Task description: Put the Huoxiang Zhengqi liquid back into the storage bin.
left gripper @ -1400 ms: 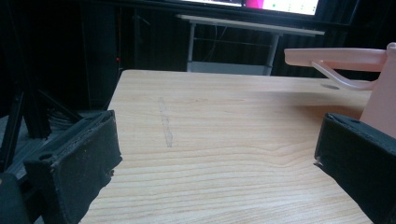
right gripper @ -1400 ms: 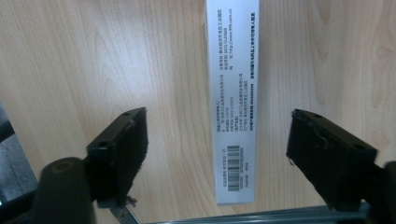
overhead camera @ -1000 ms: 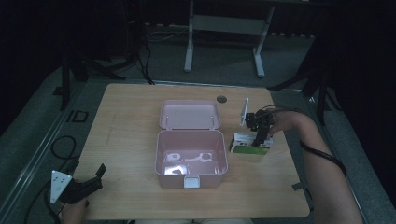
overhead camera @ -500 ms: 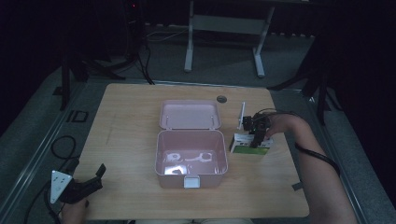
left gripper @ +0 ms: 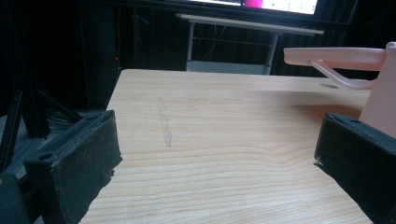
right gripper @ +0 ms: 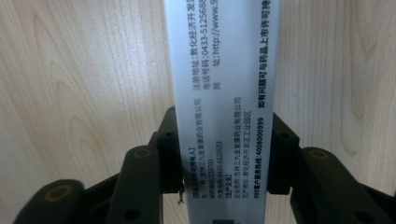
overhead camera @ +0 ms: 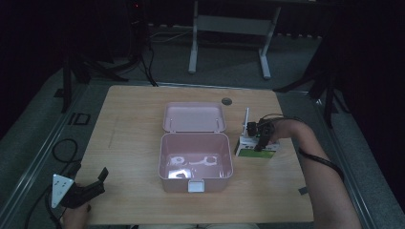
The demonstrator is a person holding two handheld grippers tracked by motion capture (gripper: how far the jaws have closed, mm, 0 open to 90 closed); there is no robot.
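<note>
A pink plastic box (overhead camera: 196,181) stands open mid-table, its lid (overhead camera: 193,117) lying flat behind it; pale shapes on its floor are too dim to name. Just right of it lies a white and green medicine carton (overhead camera: 253,151), with a thin white strip rising at its left end. My right gripper (overhead camera: 260,139) points down on the carton. In the right gripper view the jaws press both sides of the printed white carton (right gripper: 224,56). My left gripper (overhead camera: 86,190) rests open at the table's near-left corner, with bare wood between its jaws (left gripper: 215,154) and the pink box (left gripper: 380,98) to its right.
A small dark round hole (overhead camera: 226,101) sits in the tabletop behind the lid. Black stands and a grey frame (overhead camera: 229,24) rise beyond the far edge. A cable (overhead camera: 62,148) loops on the floor at the left. The room is dim.
The right gripper and the carton have shifted slightly left, toward the pink box. The left gripper has not moved.
</note>
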